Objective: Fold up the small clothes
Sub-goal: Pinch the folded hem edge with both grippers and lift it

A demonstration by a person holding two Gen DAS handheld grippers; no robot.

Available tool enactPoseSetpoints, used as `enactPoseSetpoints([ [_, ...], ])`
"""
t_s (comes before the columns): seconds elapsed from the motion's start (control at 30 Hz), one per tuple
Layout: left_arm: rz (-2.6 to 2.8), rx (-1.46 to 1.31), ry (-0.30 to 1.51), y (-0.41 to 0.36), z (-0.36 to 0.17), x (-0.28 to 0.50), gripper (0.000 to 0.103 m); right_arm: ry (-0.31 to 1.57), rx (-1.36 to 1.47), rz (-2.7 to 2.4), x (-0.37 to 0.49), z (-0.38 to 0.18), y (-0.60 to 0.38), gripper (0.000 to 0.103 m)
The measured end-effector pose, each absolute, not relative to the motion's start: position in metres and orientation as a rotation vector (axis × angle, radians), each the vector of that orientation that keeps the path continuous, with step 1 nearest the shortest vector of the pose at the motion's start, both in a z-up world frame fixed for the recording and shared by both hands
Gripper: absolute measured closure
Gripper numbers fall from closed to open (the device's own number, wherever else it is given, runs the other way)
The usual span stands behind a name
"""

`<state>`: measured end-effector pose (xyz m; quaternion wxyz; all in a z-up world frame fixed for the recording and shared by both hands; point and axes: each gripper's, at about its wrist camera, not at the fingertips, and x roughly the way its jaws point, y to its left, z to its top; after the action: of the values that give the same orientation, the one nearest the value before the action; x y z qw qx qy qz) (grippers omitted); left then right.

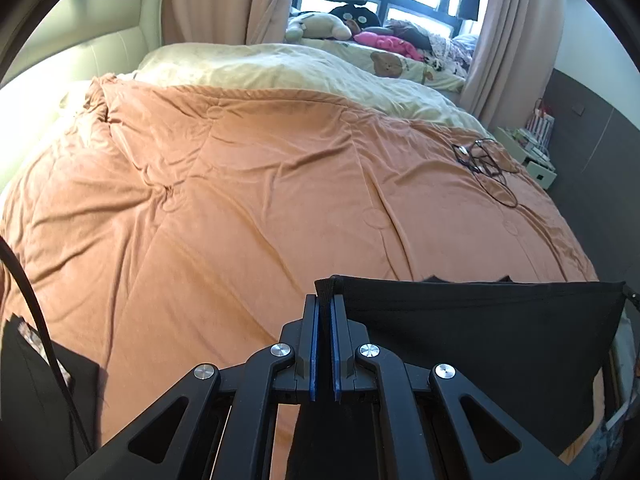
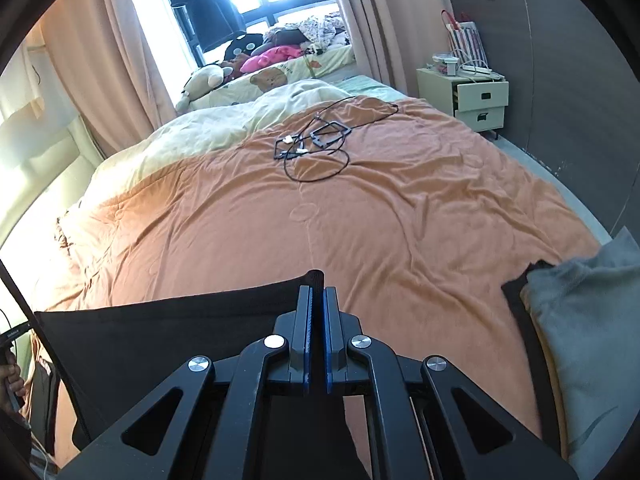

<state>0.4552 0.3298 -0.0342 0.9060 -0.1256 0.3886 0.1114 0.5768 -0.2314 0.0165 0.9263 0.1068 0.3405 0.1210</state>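
Above orange duvet (image 1: pixel 240 184), unlabelled black garment (image 1: pixel 480 328).

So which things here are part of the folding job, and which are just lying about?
Part of the job:
black garment
left gripper, shut on one corner
right gripper, shut on the other
orange quilt, the work surface

Lying about:
cable tangle
soft toys
bedside cabinet
grey cloth

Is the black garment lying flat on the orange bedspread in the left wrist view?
No: the black garment hangs stretched above the orange bedspread, its top corner pinched in the left gripper.
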Motion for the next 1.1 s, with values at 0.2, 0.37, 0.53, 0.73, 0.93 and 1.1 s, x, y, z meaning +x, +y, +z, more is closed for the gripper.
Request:
enactPoseSetpoints([
  [0.2, 0.268, -0.257, 0.847, 0.335, -0.054, 0.490, 0.098, 0.736, 0.206, 0.229, 0.610, 0.003, -0.218, 0.102],
  [0.37, 0.287, -0.228, 0.911, 0.336, -0.087, 0.521, 0.098, 0.786, 0.180, 0.206, 0.643, -0.009, -0.203, 0.102],
  [0.53, 0.308, -0.210, 0.996, 0.340, -0.127, 0.548, 0.098, 0.856, 0.142, 0.178, 0.681, -0.031, -0.184, 0.102],
  [0.73, 0.331, -0.190, 1.059, 0.346, -0.164, 0.561, 0.098, 0.899, 0.125, 0.147, 0.709, -0.054, -0.169, 0.102],
  [0.93, 0.344, -0.183, 1.012, 0.351, -0.158, 0.556, 0.098, 0.858, 0.148, 0.158, 0.709, -0.045, -0.169, 0.102],
  [1.1, 0.359, -0.184, 0.993, 0.354, -0.145, 0.563, 0.098, 0.833, 0.141, 0.153, 0.712, -0.040, -0.169, 0.102],
])
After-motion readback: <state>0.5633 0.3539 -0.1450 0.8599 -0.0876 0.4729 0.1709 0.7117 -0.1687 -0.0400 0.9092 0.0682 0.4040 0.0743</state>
